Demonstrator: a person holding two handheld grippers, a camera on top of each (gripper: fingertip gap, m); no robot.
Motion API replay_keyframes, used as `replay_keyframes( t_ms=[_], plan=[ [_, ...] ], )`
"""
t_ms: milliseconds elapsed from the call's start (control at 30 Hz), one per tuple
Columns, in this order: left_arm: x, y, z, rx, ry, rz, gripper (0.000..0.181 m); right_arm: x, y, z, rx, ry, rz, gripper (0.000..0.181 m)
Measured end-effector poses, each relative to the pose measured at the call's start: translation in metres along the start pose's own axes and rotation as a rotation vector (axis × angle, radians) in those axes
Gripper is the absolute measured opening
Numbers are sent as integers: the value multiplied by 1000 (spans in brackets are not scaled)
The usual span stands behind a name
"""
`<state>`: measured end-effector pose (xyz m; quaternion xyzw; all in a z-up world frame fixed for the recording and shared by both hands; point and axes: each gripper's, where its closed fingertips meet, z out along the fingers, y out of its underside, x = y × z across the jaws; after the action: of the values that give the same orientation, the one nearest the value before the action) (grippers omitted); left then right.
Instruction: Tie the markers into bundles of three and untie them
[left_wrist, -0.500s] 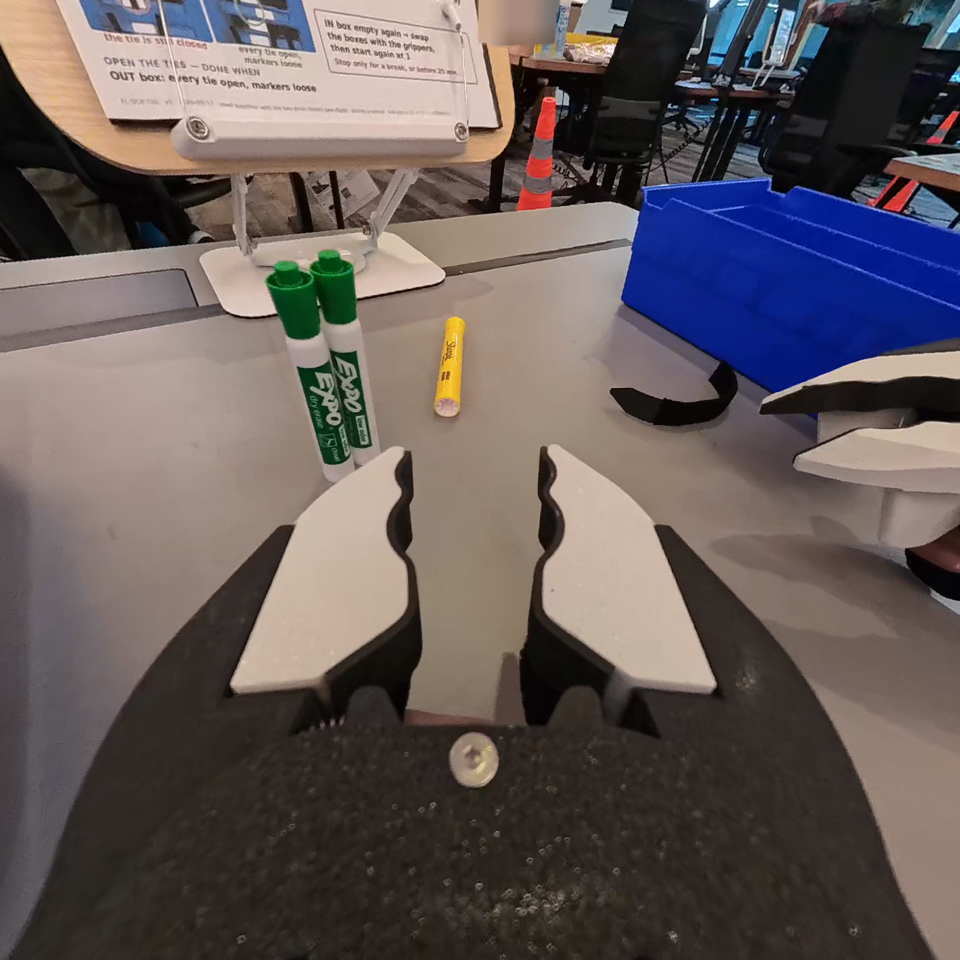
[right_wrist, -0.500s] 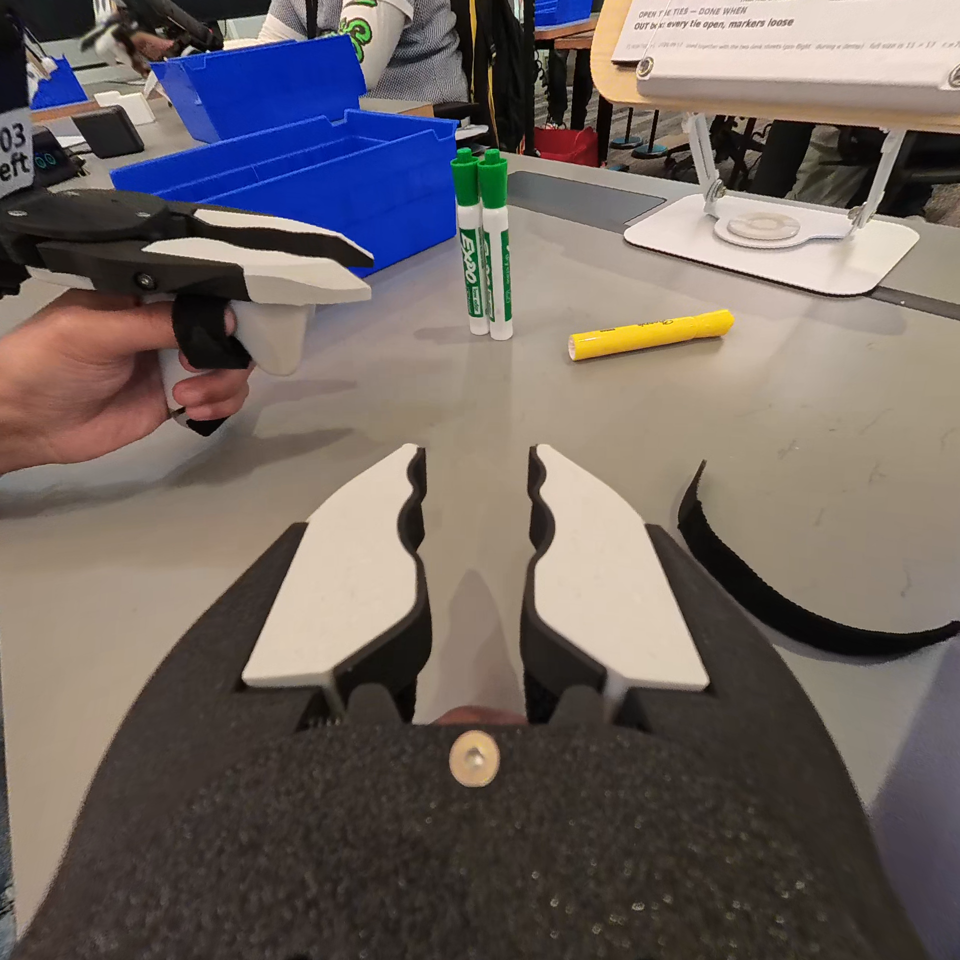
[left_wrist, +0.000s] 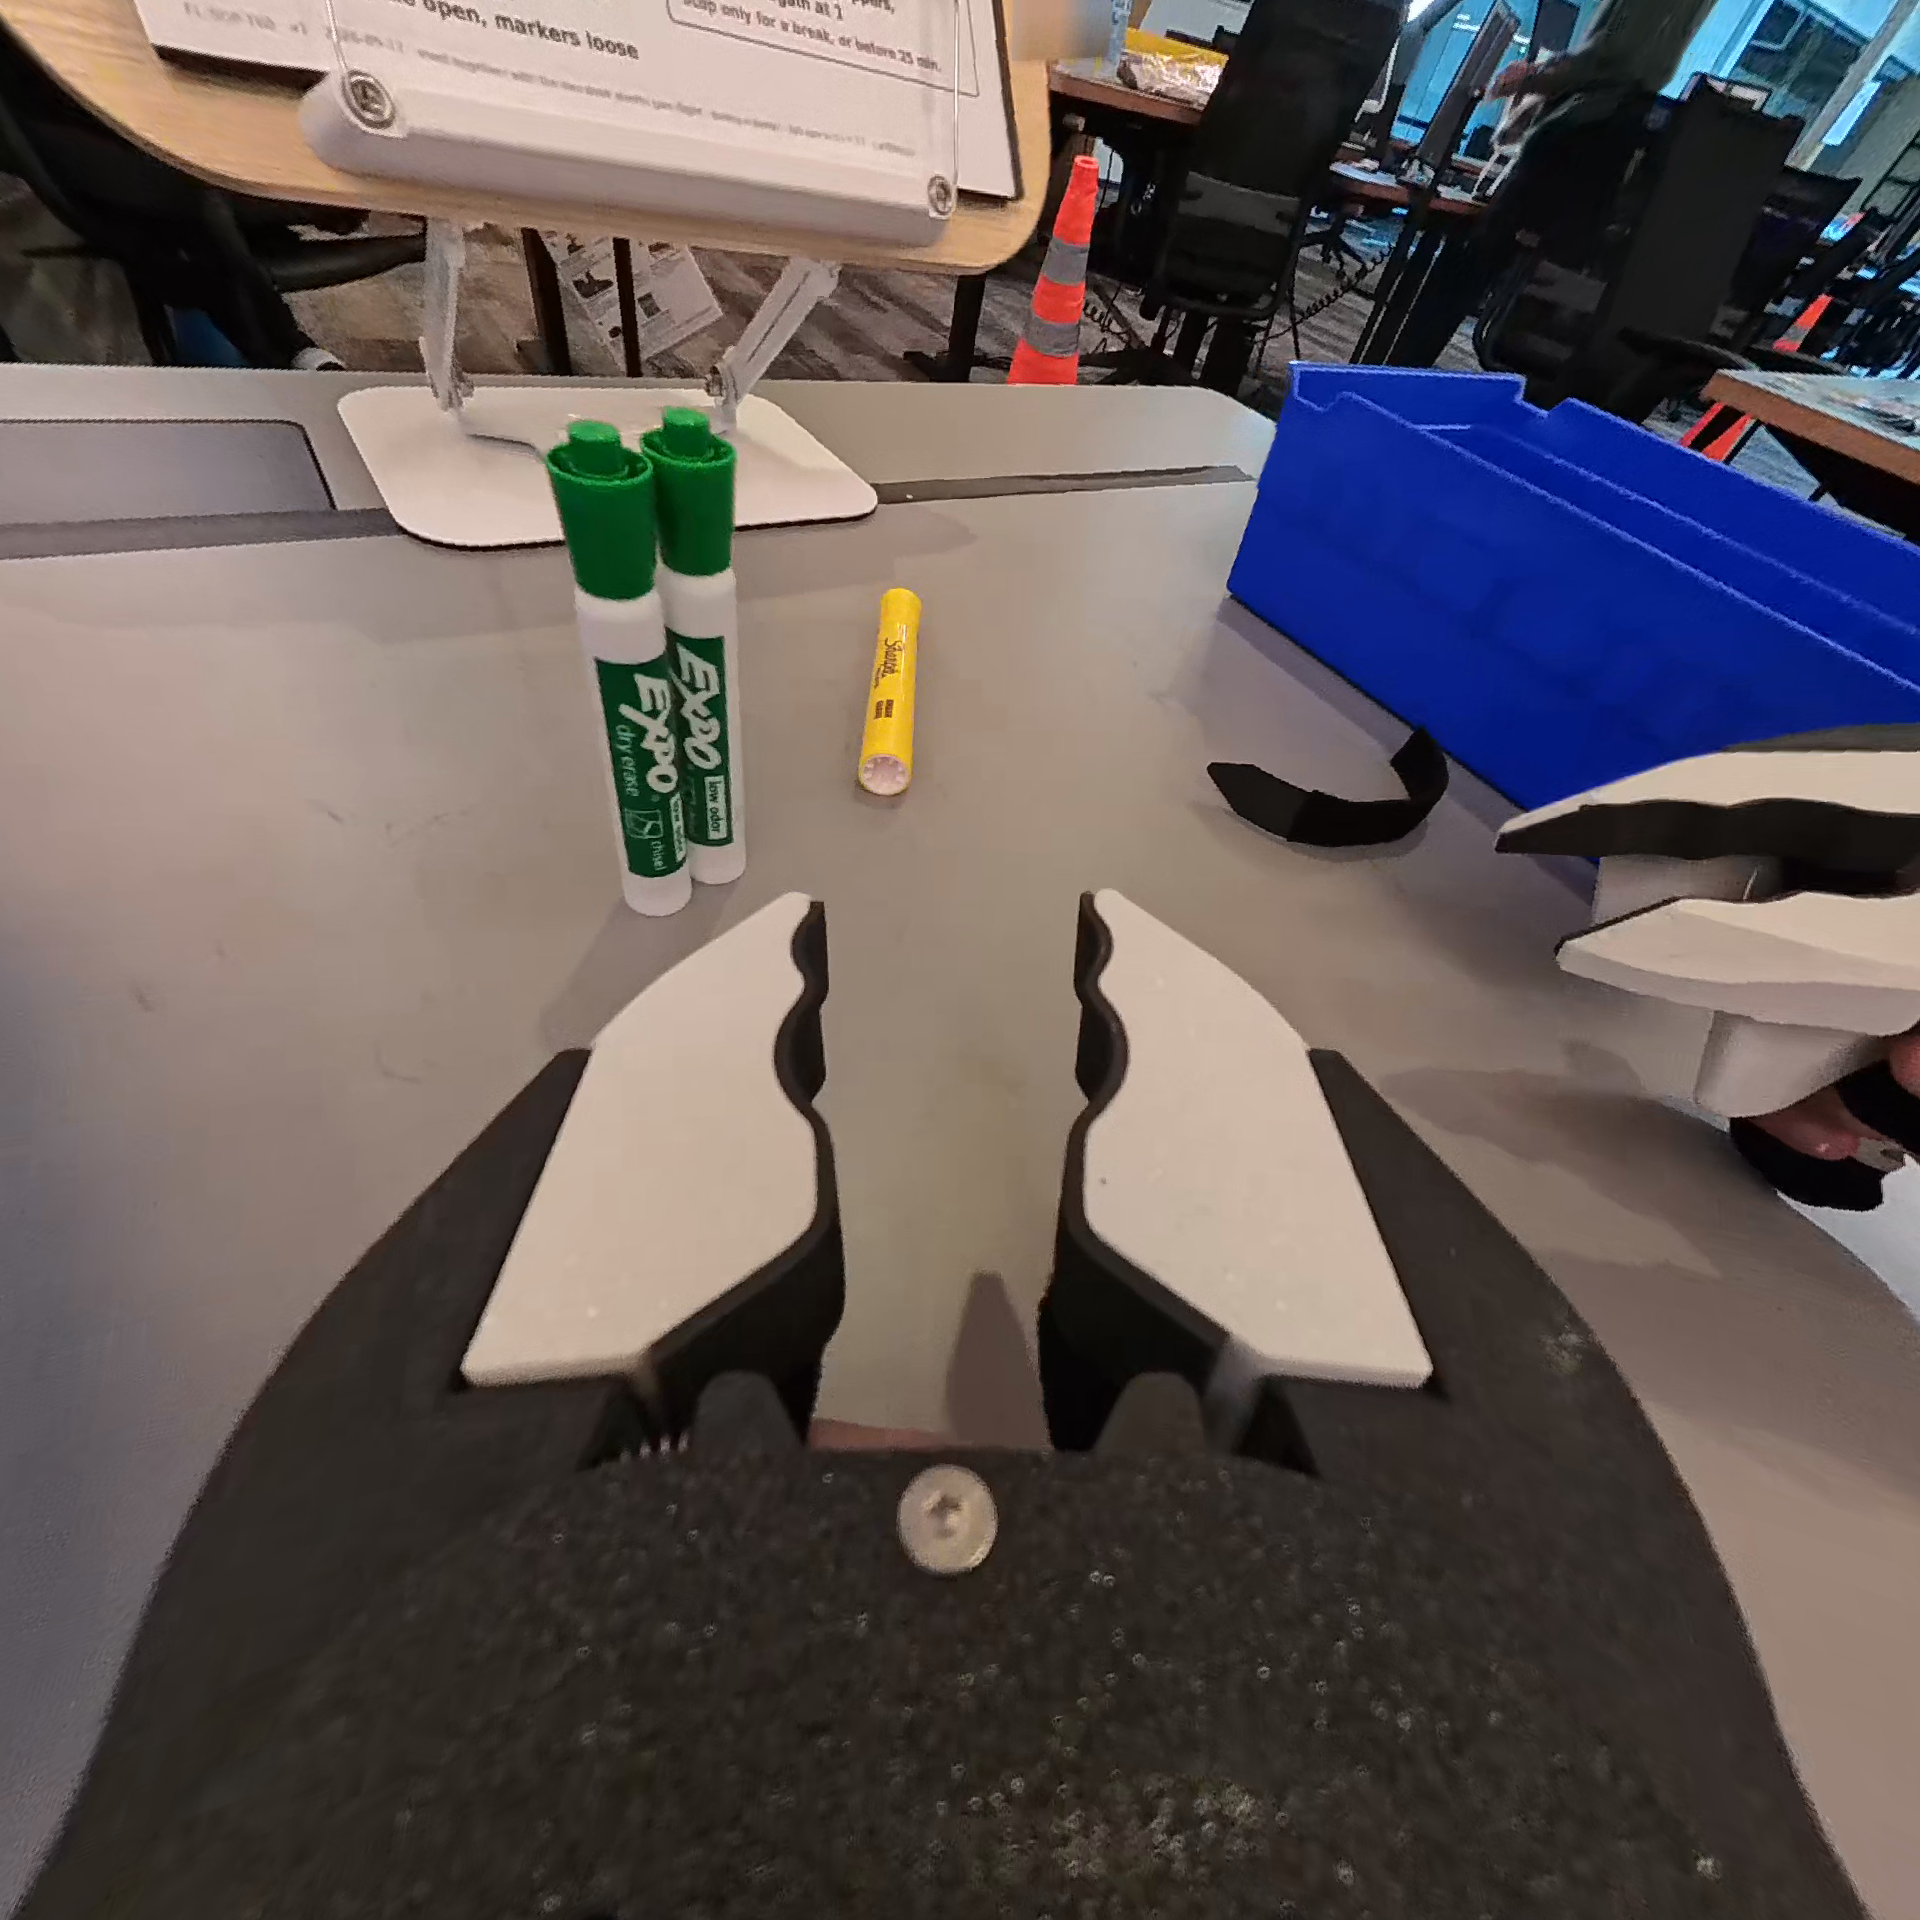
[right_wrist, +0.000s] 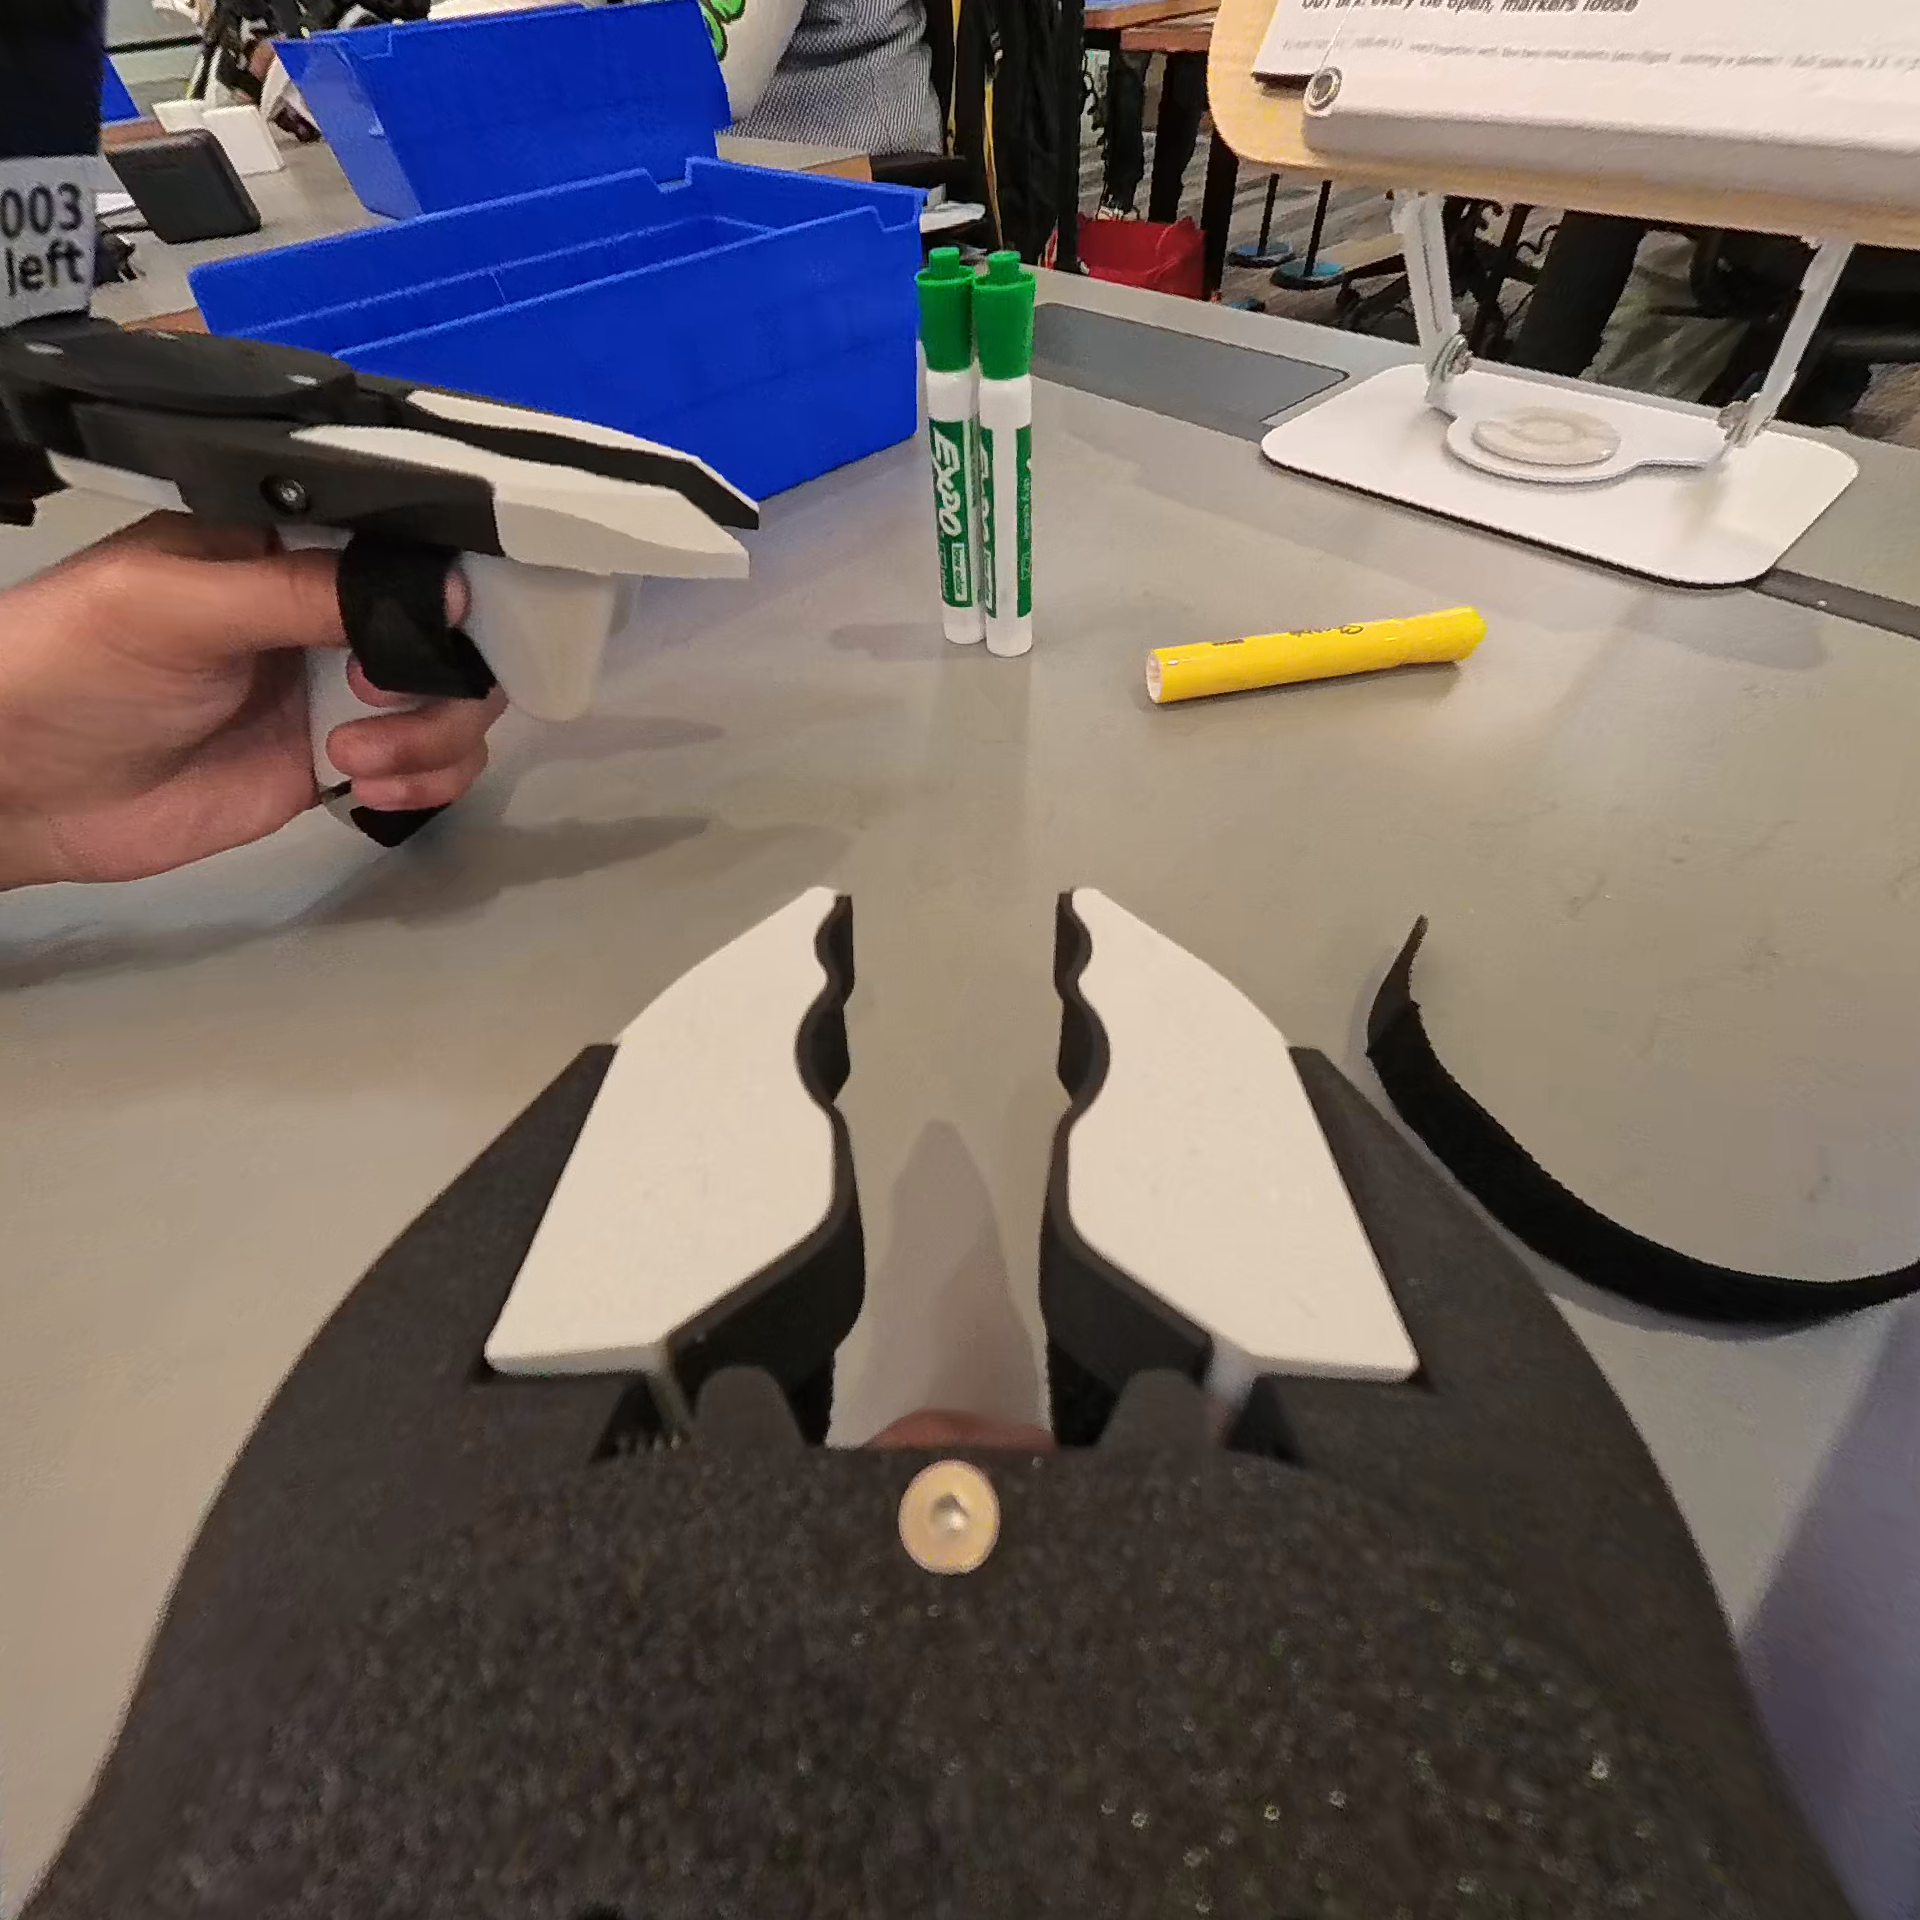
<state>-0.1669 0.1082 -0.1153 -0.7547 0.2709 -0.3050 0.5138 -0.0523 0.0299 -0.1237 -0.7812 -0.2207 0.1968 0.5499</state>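
Left gripper (left_wrist: 948, 914) has moved in closer to the two upright green dry-erase markers (left_wrist: 660, 665) since half a second ago, jaws spread and empty; right gripper (right_wrist: 954, 914) also spread, empty, near the loose black strap (right_wrist: 1538, 1195). Yellow highlighter (left_wrist: 890, 691) lies on the table (left_wrist: 260, 831) beside them, untied, so probably gathering for a bundle. Markers carry printed brand labels, not transcribed.
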Motion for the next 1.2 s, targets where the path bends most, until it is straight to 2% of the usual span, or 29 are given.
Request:
replay_keyframes(
  t_ms=[467,700,933,1067,1200],
  plan=[
    [-9,0,0,2,-26,28,45,-1,2,1,-6,-3,-1,36],
    [-18,-5,7,-1,-138,-4,47,-2,1,1,-5,-5,-2,36],
    [-38,-23,23,26,-354,-12,54,-2,1,1,-4,-14,11,36],
    [-47,-24,34,41,-396,-92,56,-2,1,0,1,-18,18,36],
    [-46,-20,43,61,-376,-178,57,0,0,-2,7,-16,25,36]
  ],
)
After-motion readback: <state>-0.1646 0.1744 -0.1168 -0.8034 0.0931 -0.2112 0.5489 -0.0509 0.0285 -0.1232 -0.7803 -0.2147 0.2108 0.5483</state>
